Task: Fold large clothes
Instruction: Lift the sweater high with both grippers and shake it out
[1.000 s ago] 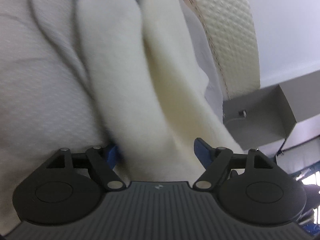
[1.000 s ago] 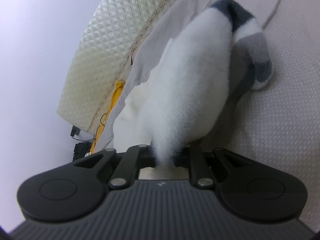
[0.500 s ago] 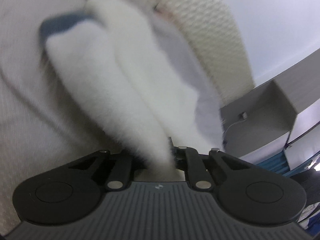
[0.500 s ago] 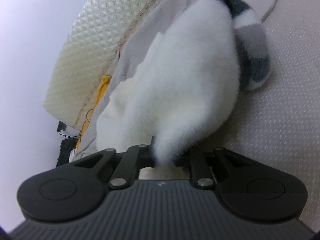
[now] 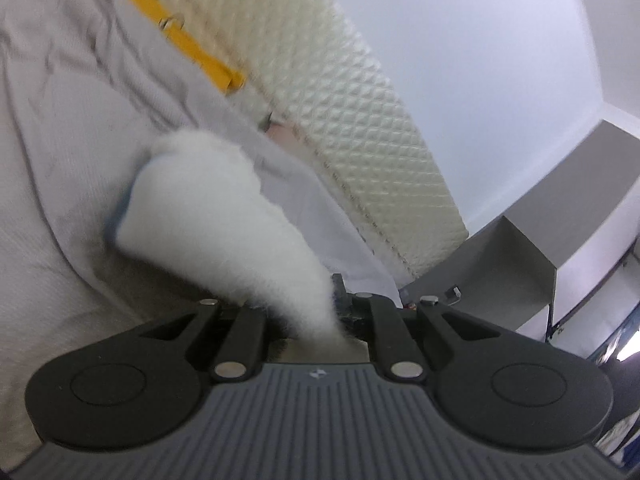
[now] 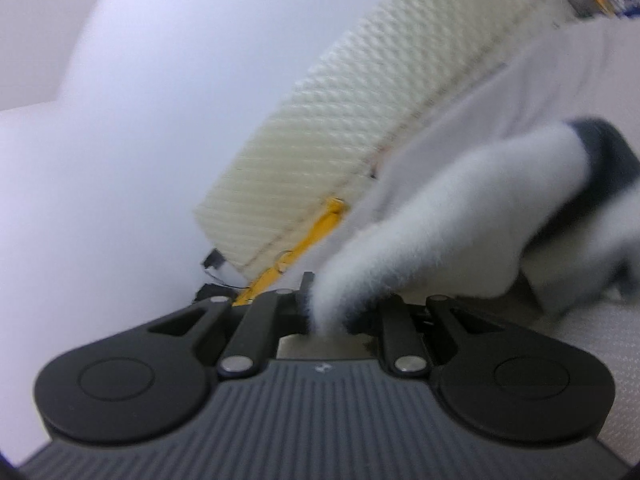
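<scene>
Fleece: white fluffy fleece garment [image 5: 224,220] with grey and dark bands, part lifted off the pale textured bedsheet [image 5: 48,208], quilted cream mattress [image 5: 360,120] behind.
Left tongs: my left gripper [image 5: 320,320] has just been closing and is clenched on a gathered end.
Right tongs: my right gripper [image 6: 330,316] pinches another end.
Axis: cloth runs forward from both tongs; banded end [image 6: 600,152] farthest.
Nearer hand: cannot tell.

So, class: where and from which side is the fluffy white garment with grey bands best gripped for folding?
At its edge corners, from the near side: the fluffy white garment bunches thin there, as both closed grippers, left gripper and right gripper, show.
</scene>
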`<state>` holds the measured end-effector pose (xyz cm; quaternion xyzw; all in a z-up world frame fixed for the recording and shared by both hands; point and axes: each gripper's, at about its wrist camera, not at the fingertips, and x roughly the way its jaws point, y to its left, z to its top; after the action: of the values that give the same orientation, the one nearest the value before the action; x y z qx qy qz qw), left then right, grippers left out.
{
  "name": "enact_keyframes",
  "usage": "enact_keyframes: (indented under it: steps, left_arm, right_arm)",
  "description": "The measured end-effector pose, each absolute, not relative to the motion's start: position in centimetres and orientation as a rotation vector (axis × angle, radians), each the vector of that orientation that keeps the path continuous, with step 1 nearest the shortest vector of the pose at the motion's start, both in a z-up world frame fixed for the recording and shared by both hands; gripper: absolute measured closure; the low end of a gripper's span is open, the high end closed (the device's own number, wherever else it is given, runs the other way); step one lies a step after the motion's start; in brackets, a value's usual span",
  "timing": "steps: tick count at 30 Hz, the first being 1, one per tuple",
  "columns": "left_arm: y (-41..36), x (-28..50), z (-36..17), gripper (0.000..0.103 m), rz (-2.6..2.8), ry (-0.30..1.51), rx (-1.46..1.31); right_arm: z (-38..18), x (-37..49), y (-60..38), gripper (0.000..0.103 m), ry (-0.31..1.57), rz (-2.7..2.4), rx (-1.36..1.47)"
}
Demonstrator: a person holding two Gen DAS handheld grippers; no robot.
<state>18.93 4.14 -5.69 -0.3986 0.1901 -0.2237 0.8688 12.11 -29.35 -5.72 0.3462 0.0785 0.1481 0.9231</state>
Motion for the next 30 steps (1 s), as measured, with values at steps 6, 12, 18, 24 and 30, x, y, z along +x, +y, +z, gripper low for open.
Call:
enact_keyframes:
  steps: [6,12,18,24,30]
  left_arm:
    - [5.6,13.1,-1.4,0.091,-0.494,0.300,-0.794]
    - [6.8,7.4,4.2,0.091,-0.517,0.199,-0.748]
    - [8.1,2.5,14.6,0.091,-0.519,0.054,-0.667]
    - [8.8,-1.8,27.6,0.091,-0.516,-0.081,-0.587]
    - [9.4,-4.6,38.8,0.091,-0.520,-0.125,-0.543]
  right_arm:
    - [-3.0,8.0,-27.9,0.087,0.108,0.356,0.631]
    - [1.9,4.4,-27.2,0.088,0.041,0.387,0.592]
    - [10.5,1.8,-26.1,0.088,-0.043,0.450,0.479]
    - [21.6,0.0,-25.3,0.088,-0.122,0.517,0.417]
    - [31.8,-2.6,-24.2,0.088,-0.204,0.556,0.350]
